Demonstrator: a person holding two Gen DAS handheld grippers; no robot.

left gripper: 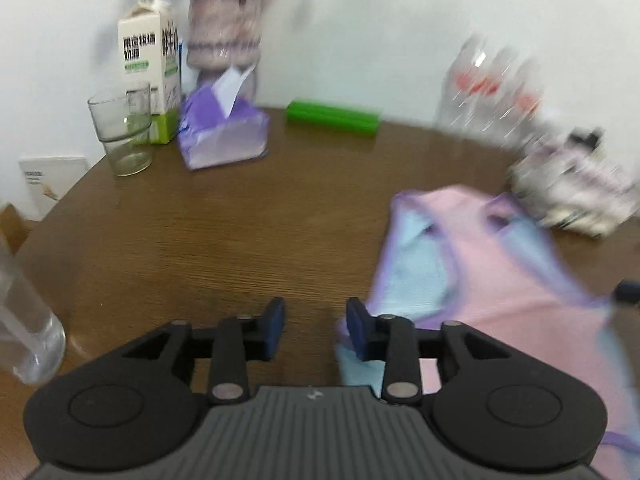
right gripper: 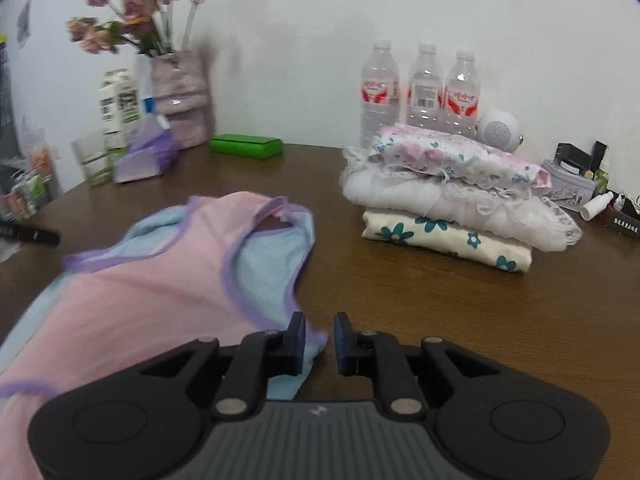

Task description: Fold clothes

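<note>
A pink and light-blue sleeveless garment with purple trim (right gripper: 152, 280) lies spread on the brown wooden table (right gripper: 440, 312); it also shows at the right of the left wrist view (left gripper: 500, 280). My left gripper (left gripper: 315, 326) is open and empty, hovering at the garment's left edge, its right finger over the cloth. My right gripper (right gripper: 319, 338) is open and empty at the garment's right lower edge, its left finger over the purple hem.
A stack of folded clothes (right gripper: 452, 196) sits to the right, with three water bottles (right gripper: 424, 84) and a white speaker (right gripper: 498, 130) behind. At the back left are a flower vase (right gripper: 180, 96), milk carton (left gripper: 148, 68), glass (left gripper: 120, 132), tissue pack (left gripper: 224, 128) and green box (left gripper: 332, 117). Small items crowd the far right edge.
</note>
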